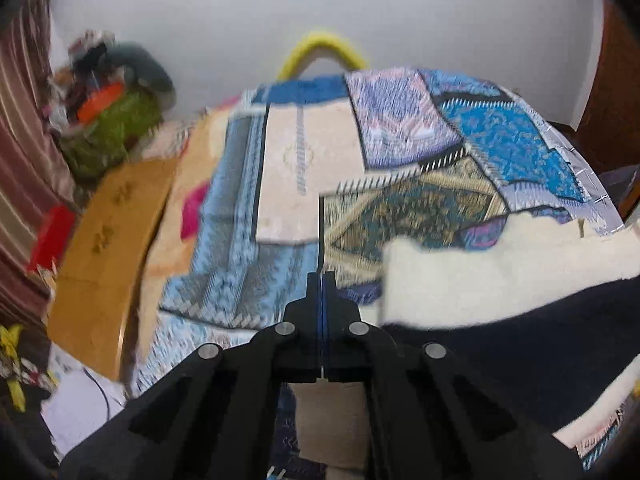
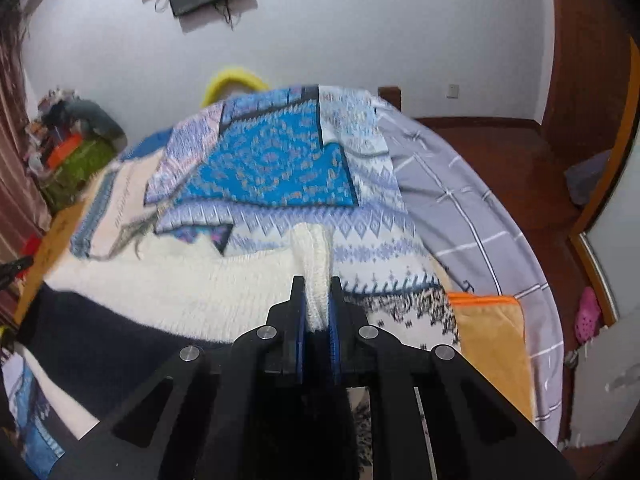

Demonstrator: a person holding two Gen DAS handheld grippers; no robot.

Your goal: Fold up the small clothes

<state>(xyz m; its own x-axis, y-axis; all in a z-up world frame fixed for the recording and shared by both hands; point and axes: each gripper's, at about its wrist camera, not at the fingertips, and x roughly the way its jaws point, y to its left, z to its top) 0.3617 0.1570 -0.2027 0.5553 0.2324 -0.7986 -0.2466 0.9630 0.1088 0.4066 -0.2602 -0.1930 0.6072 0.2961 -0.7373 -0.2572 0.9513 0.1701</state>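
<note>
Bed: a patchwork bedspread [image 2: 276, 156] in blues and creams covers it, with a grey checked sheet [image 2: 460, 200] along its right side.
Garment: a cream-and-navy knitted sweater [image 2: 168, 284] lies spread across the near part of the bed, navy band nearest, cream part beyond.
Right gripper [image 2: 317, 280]: clamped on a bunched cream piece of the sweater, lifted off the spread.
Left gripper [image 1: 321, 276]: fingers pressed together with nothing between them, just left of the sweater's cream edge.
Progress: early, I'd say; no finished fold shows, and most of the folding is left.
</note>
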